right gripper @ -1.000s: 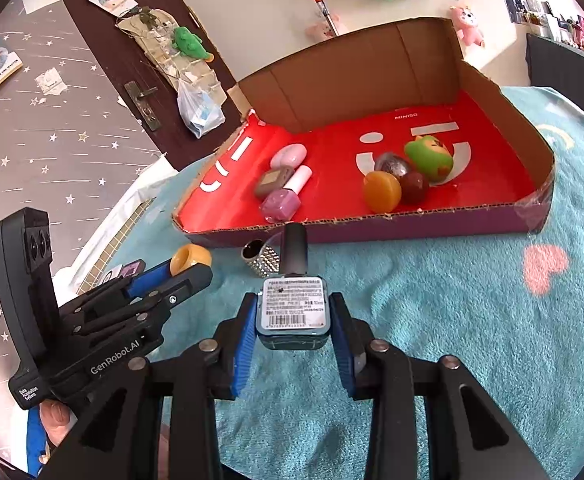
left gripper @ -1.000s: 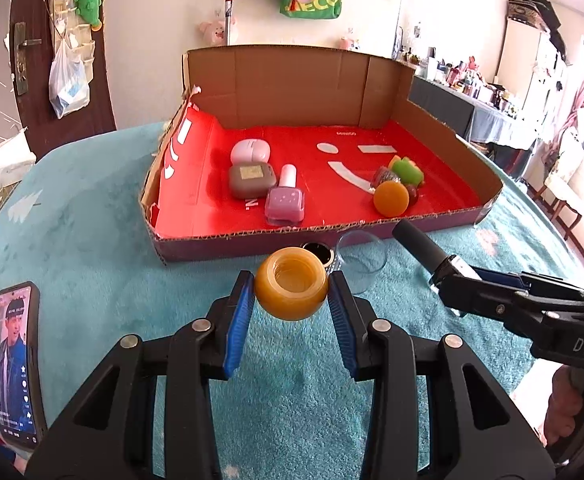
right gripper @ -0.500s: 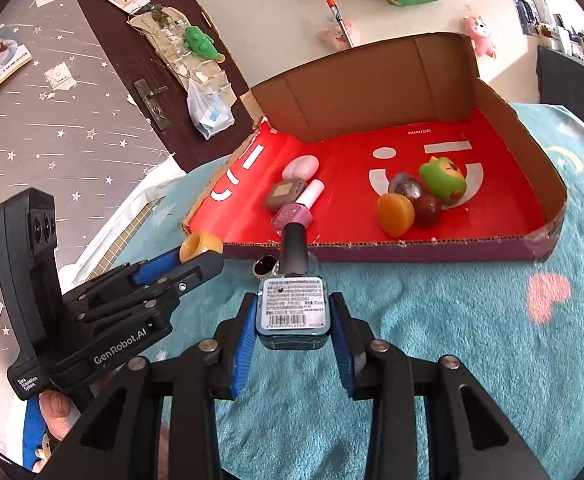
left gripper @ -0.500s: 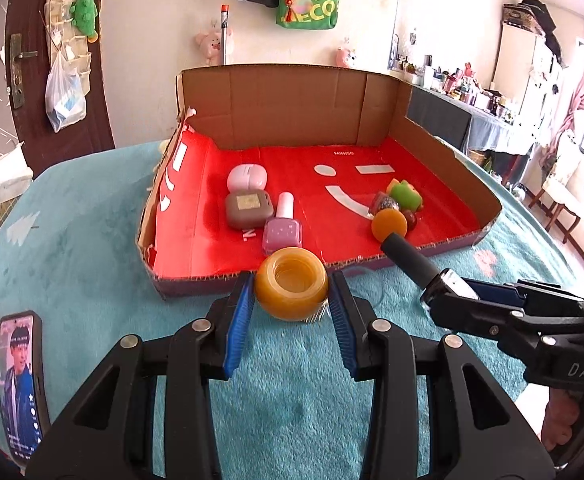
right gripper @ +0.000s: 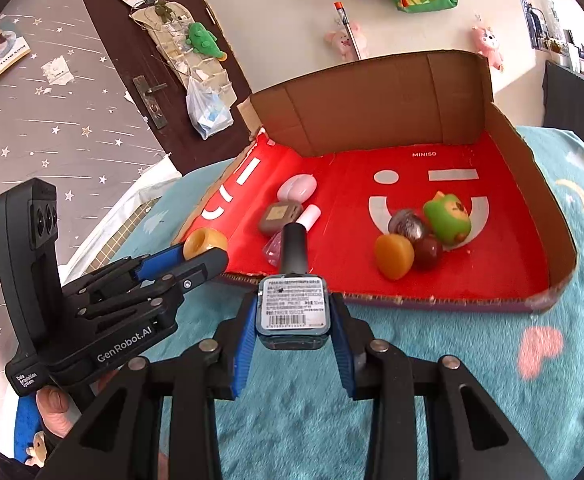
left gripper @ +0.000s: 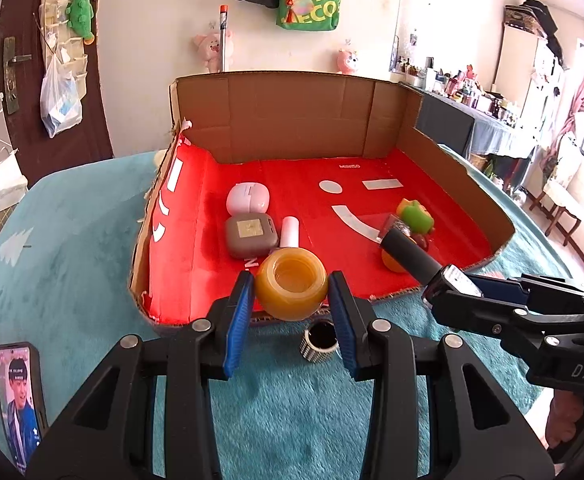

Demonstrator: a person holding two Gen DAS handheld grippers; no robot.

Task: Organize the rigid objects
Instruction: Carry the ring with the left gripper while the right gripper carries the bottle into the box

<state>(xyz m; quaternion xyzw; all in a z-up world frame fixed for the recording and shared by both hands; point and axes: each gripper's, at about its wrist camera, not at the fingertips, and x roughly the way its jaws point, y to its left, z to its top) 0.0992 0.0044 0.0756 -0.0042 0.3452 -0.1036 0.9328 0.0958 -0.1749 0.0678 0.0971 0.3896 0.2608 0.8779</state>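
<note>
My left gripper (left gripper: 291,312) is shut on an amber ring-shaped jar (left gripper: 292,284), held above the front edge of the red-lined cardboard box (left gripper: 196,256). It also shows in the right wrist view (right gripper: 205,242). My right gripper (right gripper: 292,320) is shut on a nail polish bottle with a black cap (right gripper: 290,304), held over the box's front edge; it shows in the left wrist view (left gripper: 411,258). In the box lie a pink case (left gripper: 248,198), a brown case (left gripper: 250,236), a pink polish bottle (right gripper: 307,218), a green toy (right gripper: 447,219) and an orange piece (right gripper: 393,256).
A small checkered cup (left gripper: 319,345) stands on the teal plush cloth (left gripper: 292,420) just before the box. A phone (left gripper: 20,396) lies at the left edge. A door and wall stand behind the box.
Both grippers have risen and moved forward toward the box with their objects. The checkered cup now shows below the left gripper.
</note>
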